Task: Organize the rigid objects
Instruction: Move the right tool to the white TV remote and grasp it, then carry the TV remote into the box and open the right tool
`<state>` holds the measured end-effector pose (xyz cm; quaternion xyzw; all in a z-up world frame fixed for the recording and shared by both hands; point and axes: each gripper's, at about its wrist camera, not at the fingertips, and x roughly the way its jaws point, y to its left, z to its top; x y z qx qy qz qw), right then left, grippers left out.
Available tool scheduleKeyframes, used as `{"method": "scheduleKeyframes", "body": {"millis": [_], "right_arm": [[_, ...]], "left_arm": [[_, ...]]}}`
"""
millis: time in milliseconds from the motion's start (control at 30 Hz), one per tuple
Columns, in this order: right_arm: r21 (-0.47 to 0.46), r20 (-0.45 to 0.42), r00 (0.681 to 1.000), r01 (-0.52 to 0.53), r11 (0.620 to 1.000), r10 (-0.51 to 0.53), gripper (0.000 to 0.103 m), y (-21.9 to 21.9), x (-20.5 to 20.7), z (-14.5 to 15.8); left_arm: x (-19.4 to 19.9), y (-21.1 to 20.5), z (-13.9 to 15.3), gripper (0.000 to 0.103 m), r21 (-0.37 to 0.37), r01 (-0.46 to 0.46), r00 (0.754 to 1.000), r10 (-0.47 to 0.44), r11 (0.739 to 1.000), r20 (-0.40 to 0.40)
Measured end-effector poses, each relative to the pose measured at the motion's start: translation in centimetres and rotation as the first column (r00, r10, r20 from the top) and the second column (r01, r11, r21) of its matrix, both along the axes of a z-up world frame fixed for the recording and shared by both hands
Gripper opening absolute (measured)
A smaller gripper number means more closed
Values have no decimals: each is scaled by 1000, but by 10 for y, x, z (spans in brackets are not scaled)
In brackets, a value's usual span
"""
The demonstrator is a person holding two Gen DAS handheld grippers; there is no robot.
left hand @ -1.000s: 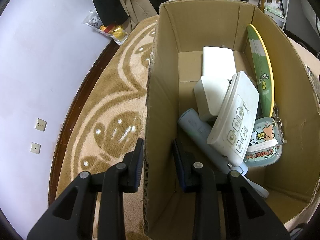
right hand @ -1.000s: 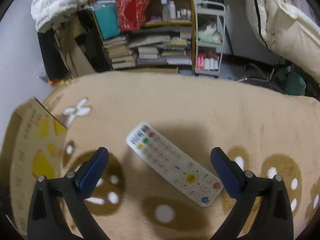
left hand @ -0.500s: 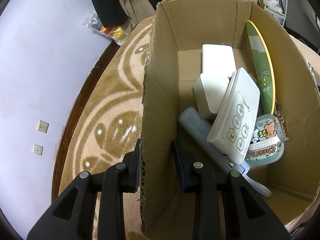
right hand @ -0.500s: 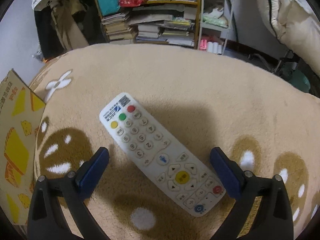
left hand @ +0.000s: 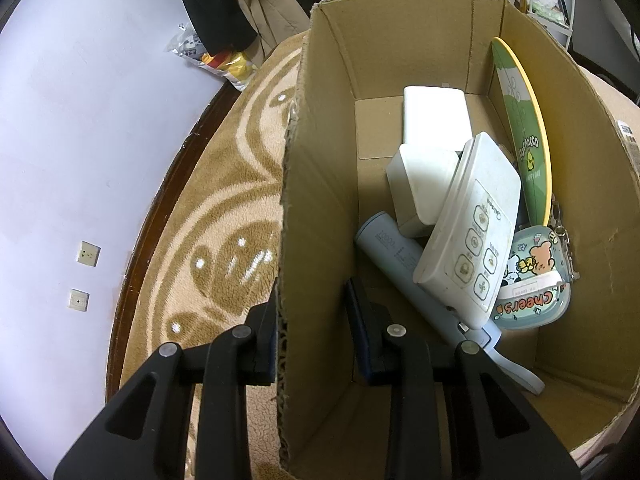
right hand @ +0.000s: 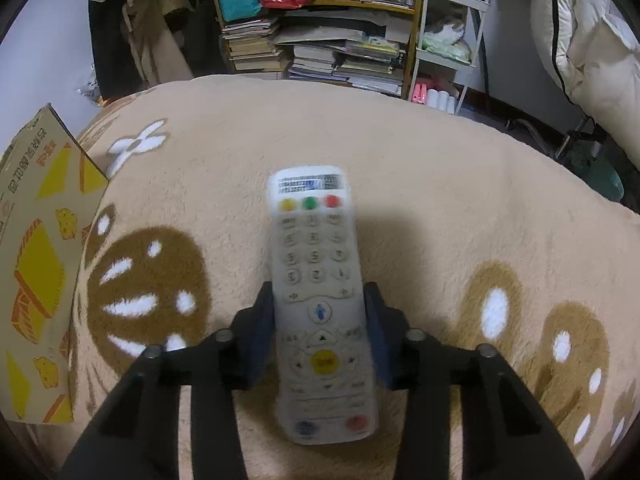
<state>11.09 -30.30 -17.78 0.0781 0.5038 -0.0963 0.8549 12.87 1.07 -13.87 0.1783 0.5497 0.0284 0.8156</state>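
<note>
Your right gripper [right hand: 320, 316] has swung round and closed in since the earlier frames: the white remote [right hand: 318, 296], which lay slanted ahead of wide-open fingers, now runs straight up the lower centre of the frame with a blue pad [right hand: 262, 320] pressed to each long edge. You have it clamped at mid-length, though whether it is off the beige rug [right hand: 440, 208] I cannot tell. At the left edge stands the printed cardboard box [right hand: 36, 264]. Your left gripper [left hand: 312, 324] has not shifted; it pinches that box's near wall [left hand: 316, 240], steadying it. Inside, right of centre, lie a white controller [left hand: 472, 232], a blue stick [left hand: 400, 256] and a cartoon case [left hand: 532, 280]. Judging by this, the remote goes in next.
</note>
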Motion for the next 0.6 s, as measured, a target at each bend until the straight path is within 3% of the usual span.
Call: {"method": "scheduleKeyframes", "body": {"millis": [200,600], "right_arm": [[-1,30,997,75,997,-75,44,3,-3,4],[20,109,993,50,999,-52,44,36,7,44]], "left_arm": [[0,-1,1,29,1,-2,1000,2,1000,0],[1,2,1,29,-12,-5,1000,5,1000,-3]]}}
